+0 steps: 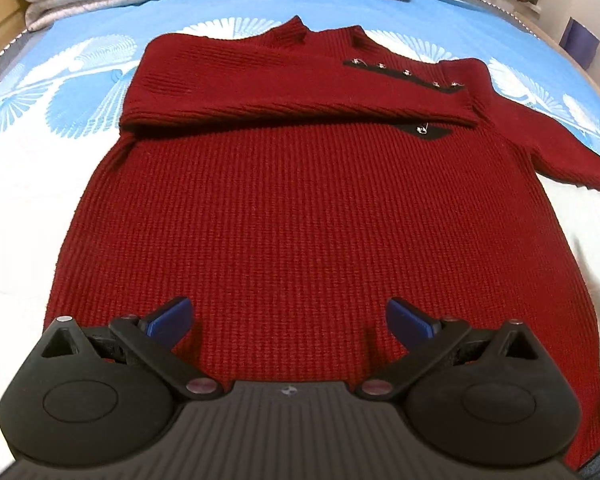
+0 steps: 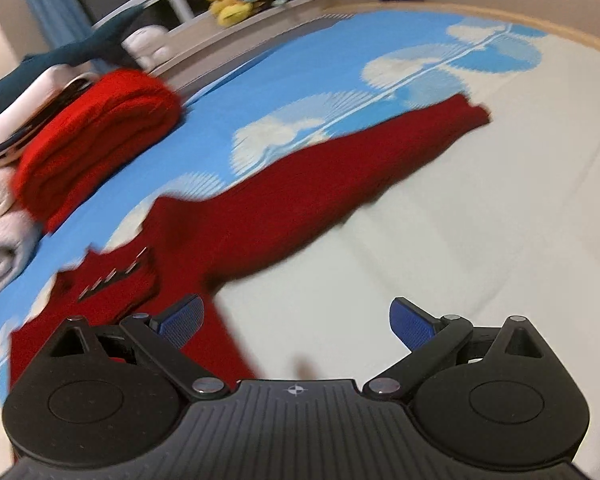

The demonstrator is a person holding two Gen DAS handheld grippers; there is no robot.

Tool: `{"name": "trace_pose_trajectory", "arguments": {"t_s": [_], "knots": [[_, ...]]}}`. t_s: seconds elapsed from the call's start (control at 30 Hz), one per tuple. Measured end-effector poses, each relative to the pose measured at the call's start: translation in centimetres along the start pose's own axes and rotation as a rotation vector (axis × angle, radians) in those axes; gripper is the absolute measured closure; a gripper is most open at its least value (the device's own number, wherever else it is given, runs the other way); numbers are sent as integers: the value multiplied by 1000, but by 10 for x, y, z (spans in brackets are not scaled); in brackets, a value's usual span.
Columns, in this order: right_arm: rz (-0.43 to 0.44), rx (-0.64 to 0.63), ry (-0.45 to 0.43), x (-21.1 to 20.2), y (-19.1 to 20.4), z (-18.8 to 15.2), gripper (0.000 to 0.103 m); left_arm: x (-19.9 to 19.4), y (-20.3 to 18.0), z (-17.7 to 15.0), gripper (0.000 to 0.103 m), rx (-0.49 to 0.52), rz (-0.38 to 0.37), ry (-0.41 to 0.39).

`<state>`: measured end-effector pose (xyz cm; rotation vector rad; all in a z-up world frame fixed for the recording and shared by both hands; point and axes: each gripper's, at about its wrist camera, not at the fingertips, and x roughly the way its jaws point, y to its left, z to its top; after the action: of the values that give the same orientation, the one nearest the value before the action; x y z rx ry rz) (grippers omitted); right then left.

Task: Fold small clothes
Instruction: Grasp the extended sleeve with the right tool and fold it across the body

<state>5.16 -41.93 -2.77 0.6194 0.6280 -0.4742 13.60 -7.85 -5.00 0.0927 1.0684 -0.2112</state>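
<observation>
- Left gripper (image 1: 289, 322): spread wide, holding nothing, low in the frame over the hem of the dark red sweater (image 1: 300, 216).
- Sweater: lies flat at frame centre on the bed (image 1: 32, 184); one sleeve (image 1: 300, 92) folded across the chest.
- Right gripper (image 2: 296, 326): spread wide, empty; other sleeve (image 2: 340, 172) stretched toward upper right.
</observation>
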Motion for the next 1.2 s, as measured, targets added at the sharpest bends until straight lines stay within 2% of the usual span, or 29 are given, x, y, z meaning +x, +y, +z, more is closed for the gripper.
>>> {"name": "trace_pose_trajectory", "arguments": {"t_s": [0.07, 0.2, 0.3, 0.37, 0.43, 0.57, 0.73, 0.77, 0.8, 0.83, 0.87, 0.9, 0.97, 1.03, 1.1, 1.2], "knots": [[-53, 36, -28, 17, -12, 14, 4, 2, -1, 1, 0, 1, 0, 5], [-214, 98, -76, 53, -41, 35, 5, 5, 0, 3, 0, 2, 5, 10], [-266, 181, -73, 77, -67, 45, 7, 2, 7, 6, 0, -13, 12, -4], [-230, 304, -79, 88, -91, 51, 10, -2, 14, 8, 0, -30, 13, -21], [-216, 393, -137, 91, -107, 56, 12, -6, 21, 11, 0, -41, 32, -41], [-180, 451, -183, 103, -119, 64, 14, -7, 36, 16, 0, -87, 67, -51], [-59, 414, -174, 136, -113, 82, 13, -5, 50, 20, 0, -129, 74, -35], [-51, 394, -174, 144, -112, 89, 15, -5, 52, 20, 0, -125, 88, -36], [-90, 355, -172, 150, -106, 94, 22, -4, 55, 20, 0, -121, 101, -37], [-169, 286, -167, 155, -95, 100, 66, -5, 58, 20, 0, -122, 113, -40], [-223, 233, -139, 159, -87, 109, 90, -7, 62, 21, 0, -127, 122, -45], [-247, 206, -126, 160, -79, 115, 91, -9, 67, 21, 0, -133, 129, -50], [-262, 121, -194, 145, -54, 128, 91, -13, 75, 21, 0, -136, 166, -59], [-257, -66, -278, 126, -7, 137, 91, -16, 84, 20, 0, -130, 216, -69], [-218, -222, -352, 108, 45, 136, 91, -21, 96, 20, 0, -141, 246, -73], [-94, -408, -430, 82, 131, 115, 91, -32, 117, 19, 0, -184, 288, -95]]}}
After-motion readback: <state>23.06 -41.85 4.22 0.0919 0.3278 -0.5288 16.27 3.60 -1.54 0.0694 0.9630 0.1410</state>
